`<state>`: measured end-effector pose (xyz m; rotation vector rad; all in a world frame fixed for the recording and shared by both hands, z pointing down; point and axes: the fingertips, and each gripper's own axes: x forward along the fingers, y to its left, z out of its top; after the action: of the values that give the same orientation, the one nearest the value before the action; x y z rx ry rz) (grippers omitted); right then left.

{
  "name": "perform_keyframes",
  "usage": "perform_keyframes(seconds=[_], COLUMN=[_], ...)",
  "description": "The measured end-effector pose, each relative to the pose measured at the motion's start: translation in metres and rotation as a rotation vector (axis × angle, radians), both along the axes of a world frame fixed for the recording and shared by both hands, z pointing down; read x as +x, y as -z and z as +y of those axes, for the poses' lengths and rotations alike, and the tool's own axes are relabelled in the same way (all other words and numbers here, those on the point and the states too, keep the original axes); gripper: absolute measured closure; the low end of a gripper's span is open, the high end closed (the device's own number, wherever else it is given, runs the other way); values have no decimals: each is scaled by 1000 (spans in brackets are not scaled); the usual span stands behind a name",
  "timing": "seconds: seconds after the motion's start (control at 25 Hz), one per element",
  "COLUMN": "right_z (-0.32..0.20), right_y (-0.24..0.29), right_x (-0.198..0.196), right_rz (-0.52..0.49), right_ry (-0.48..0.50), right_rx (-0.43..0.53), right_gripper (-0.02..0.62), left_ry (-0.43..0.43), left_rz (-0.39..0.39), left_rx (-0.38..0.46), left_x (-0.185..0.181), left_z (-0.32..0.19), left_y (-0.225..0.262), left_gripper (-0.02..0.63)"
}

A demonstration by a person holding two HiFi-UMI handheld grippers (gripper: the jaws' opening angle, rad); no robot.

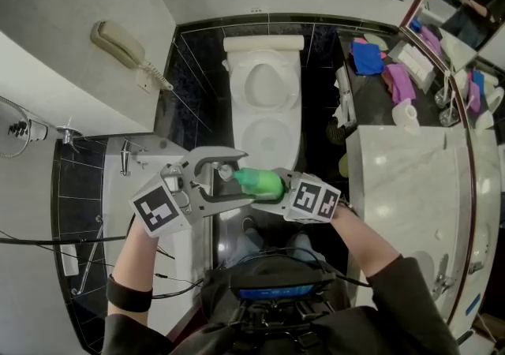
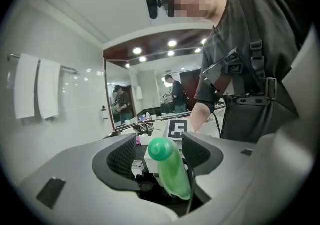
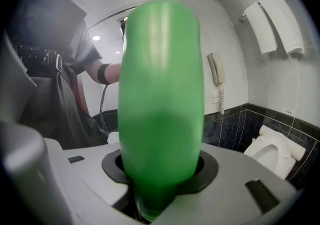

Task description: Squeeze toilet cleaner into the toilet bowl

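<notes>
**Green bottle held in the air in front of the toilet**

Head view, with both gripper views. The right gripper (image 1: 278, 188) pinches the green bottle (image 1: 260, 183) across its body, jaws pressed against both sides. The bottle lies roughly level in the air, near the person's chest and on the near side of the white toilet (image 1: 263, 109). The left gripper (image 1: 215, 178) has its jaws spread. The bottle's free end sits between them, and the ribbed pads do not press on it. The bottle shows plain green sides, and no brand or label can be read on it. The only printed marks are the black-and-white square patterns on the marker cubes (image 1: 155, 211). A wall telephone (image 1: 118, 44) hangs to the left. A marble surface (image 1: 402, 180) stands to the right.
</notes>
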<state>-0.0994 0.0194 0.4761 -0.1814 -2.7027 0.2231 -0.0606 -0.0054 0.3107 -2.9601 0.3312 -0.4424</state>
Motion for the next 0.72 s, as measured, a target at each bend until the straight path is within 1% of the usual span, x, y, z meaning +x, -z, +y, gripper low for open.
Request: perform_keyframes(seconds=[0.12,0.24,0.32,0.36,0.48,0.6,0.72], right_z=[3,8,10,10,10,6,-3], right_y=[0,1,3,3,1,-3,-8], right_x=[1,0,0,0,0,3,7], right_rz=[-1,-1,-8,-10,-2,15,32], right_ry=[10,33,39,40,41,19,-28], right_rx=[-10,-20,-28,-30,-16,16,82], right_gripper=[407,407,407,407,407,407,407], left_ry=[-1,-11,-18,-22,-21,2,49], left_rz=[1,-16,-10,-6,8,35,77], left_rx=[-2,3,1,-3,-31,-72,-146], left_x=[2,3,4,5,4,5,7], left_z=[1,3,5,6,7,6,4], left_y=[0,-1,-1,-1,-2,-3,-5], left_gripper=[365,383,430,439,446,449,451])
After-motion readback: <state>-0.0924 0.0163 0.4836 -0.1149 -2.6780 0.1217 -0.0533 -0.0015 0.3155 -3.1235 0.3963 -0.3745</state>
